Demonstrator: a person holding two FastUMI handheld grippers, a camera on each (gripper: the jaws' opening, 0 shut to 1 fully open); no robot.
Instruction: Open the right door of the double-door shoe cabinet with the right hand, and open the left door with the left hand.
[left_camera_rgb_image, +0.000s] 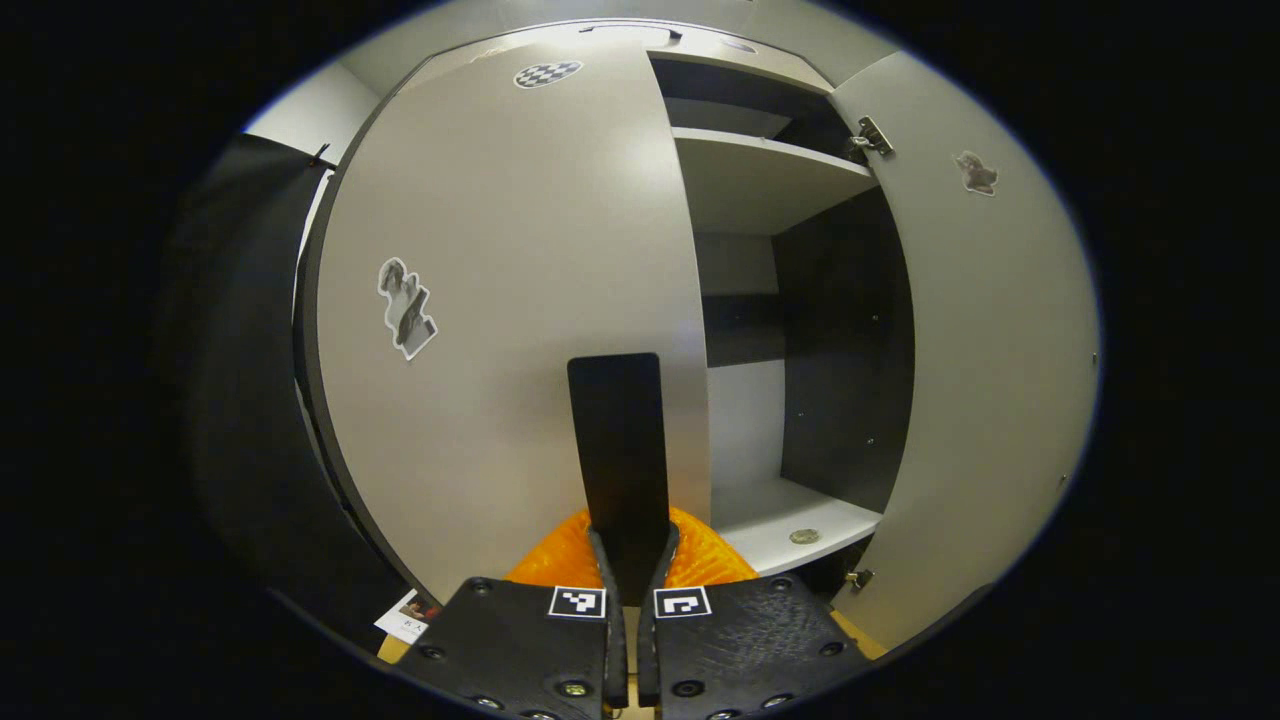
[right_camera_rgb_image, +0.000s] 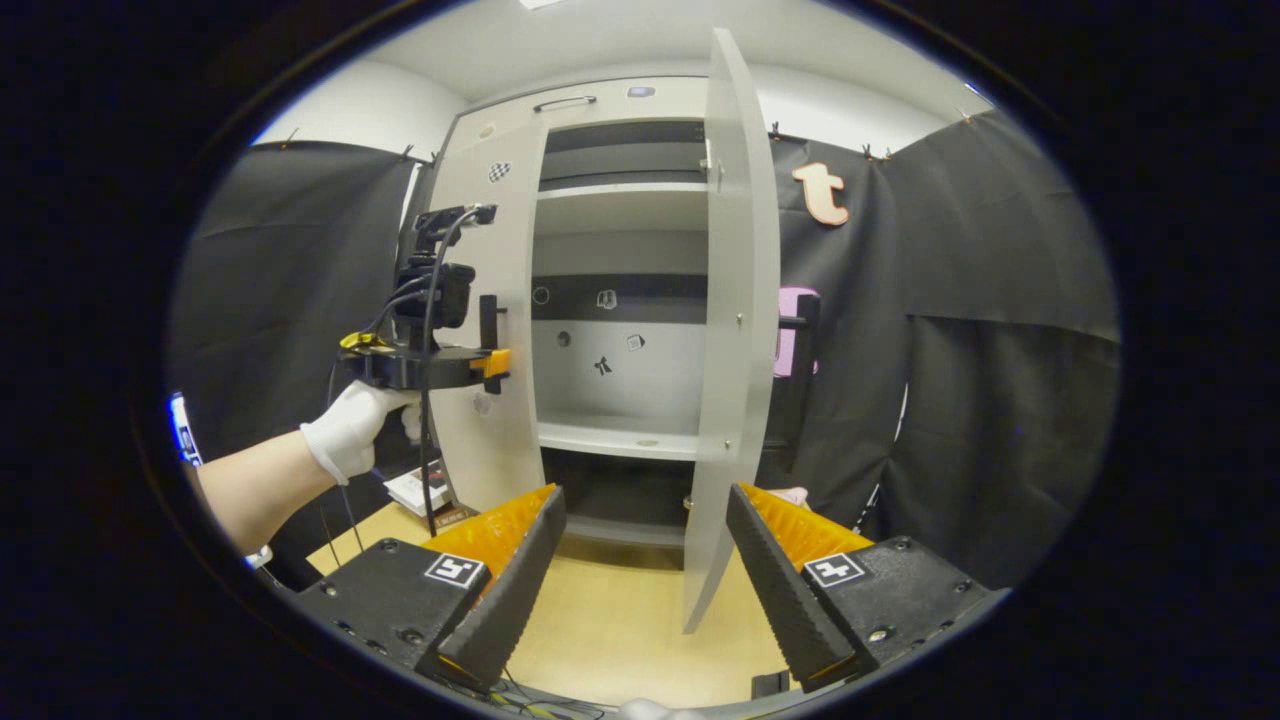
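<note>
The grey shoe cabinet (right_camera_rgb_image: 600, 110) stands straight ahead. Its left door (left_camera_rgb_image: 500, 300) lies flat against the front and carries an upright black handle (left_camera_rgb_image: 615, 440). My left gripper (left_camera_rgb_image: 633, 545) is shut on the lower part of that handle, one finger on each side. In the right gripper view a white-gloved hand (right_camera_rgb_image: 350, 425) holds that left gripper (right_camera_rgb_image: 470, 365) at the handle (right_camera_rgb_image: 488, 315). The right door (right_camera_rgb_image: 735, 330) is swung wide and shows edge-on; it also fills the right side (left_camera_rgb_image: 990, 350) of the left gripper view. My right gripper (right_camera_rgb_image: 645, 495) is open, a little in front of the right door's edge, holding nothing.
Inside are pale shelves (left_camera_rgb_image: 770, 180) and a lower shelf (left_camera_rgb_image: 780, 515) with a small round thing (left_camera_rgb_image: 805, 536). Black cloth hangs on both sides (right_camera_rgb_image: 1000, 350). A wooden surface (right_camera_rgb_image: 620, 600) runs below the cabinet. Small printed cards (right_camera_rgb_image: 420, 488) lie at its left foot.
</note>
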